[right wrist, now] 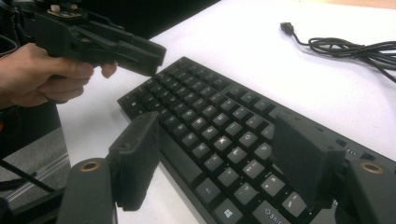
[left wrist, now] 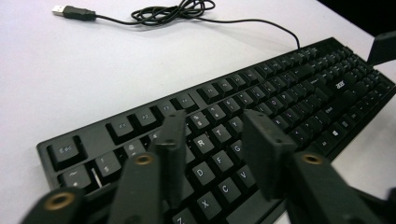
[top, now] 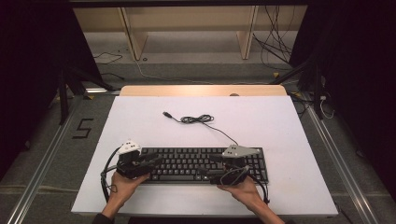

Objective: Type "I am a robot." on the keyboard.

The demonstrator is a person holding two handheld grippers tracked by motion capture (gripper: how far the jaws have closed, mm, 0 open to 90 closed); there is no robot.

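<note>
A black keyboard (top: 201,164) lies flat on the white table (top: 289,140), near the front edge and running left to right, its long side toward the person. Its thin black cable (top: 198,119) leaves the far edge and runs back to a loose coil near the middle of the table, ending in a USB plug (top: 166,114) lying bare on the surface further left.

The left gripper (top: 154,161) hangs over the keyboard's left end, held in the left hand (top: 122,184) at the near edge. In the left gripper view its two black jaws stand apart over the letter keys — the R, D and C keys show in the gap, and nothing sits between the pads. Whether the tips touch the keys I cannot tell.

The right gripper (top: 208,164) is over the right half of the keyboard, with the right hand (top: 243,189) behind it at the near side. In the right gripper view its jaws are spread wide, one at the keyboard's near edge and the other above the keys — no pad presses on anything. The same view shows the left gripper farther off, above the keyboard's far left corner
</note>
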